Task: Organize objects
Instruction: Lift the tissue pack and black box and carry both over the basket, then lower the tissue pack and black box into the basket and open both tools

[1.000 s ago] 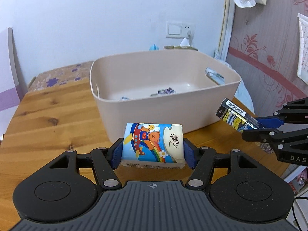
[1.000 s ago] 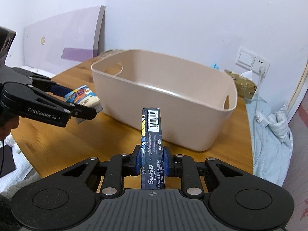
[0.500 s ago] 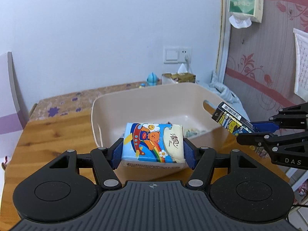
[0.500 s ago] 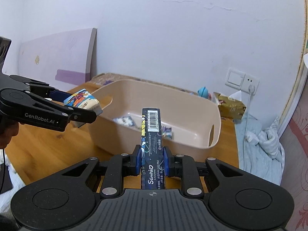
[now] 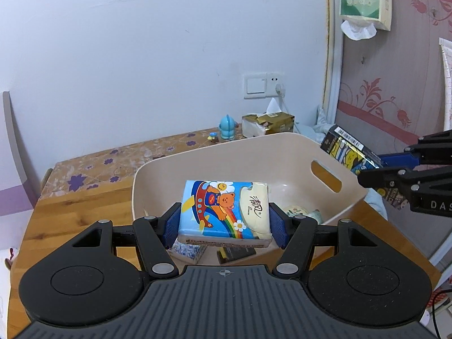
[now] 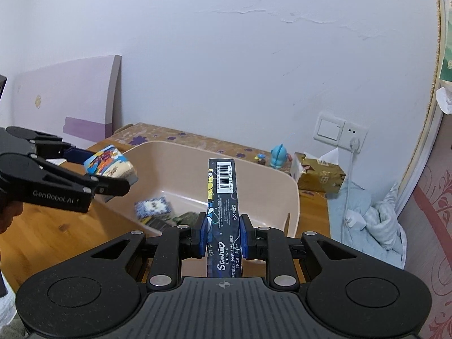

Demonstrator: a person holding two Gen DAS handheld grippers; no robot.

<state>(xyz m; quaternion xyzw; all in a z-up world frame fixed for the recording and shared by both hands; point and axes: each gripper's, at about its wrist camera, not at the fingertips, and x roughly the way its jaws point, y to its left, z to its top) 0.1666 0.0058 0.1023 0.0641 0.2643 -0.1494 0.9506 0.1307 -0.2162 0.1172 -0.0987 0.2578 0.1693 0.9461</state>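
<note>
My left gripper (image 5: 225,230) is shut on a blue cartoon tissue pack (image 5: 224,209) and holds it above the near end of the beige bin (image 5: 262,147). The pack also shows in the right wrist view (image 6: 111,163), over the bin's left rim. My right gripper (image 6: 222,236) is shut on a dark, flat Sanrio box (image 6: 223,197), held upright over the bin (image 6: 292,197). That box shows at the right in the left wrist view (image 5: 349,151), above the bin's right rim. Several small items lie inside the bin, among them a blue patterned packet (image 6: 152,206).
The bin stands on a wooden table (image 5: 70,212). Behind it are a floral cloth (image 5: 113,158), a blue figurine (image 5: 227,125) and a gold tissue box (image 5: 268,123). A wall socket with a plugged cable (image 6: 353,142) and bedding (image 6: 375,220) are at the right.
Both grippers have risen and moved forward with their loads, from in front of the bin to above it. The bin's inside has come into view.
</note>
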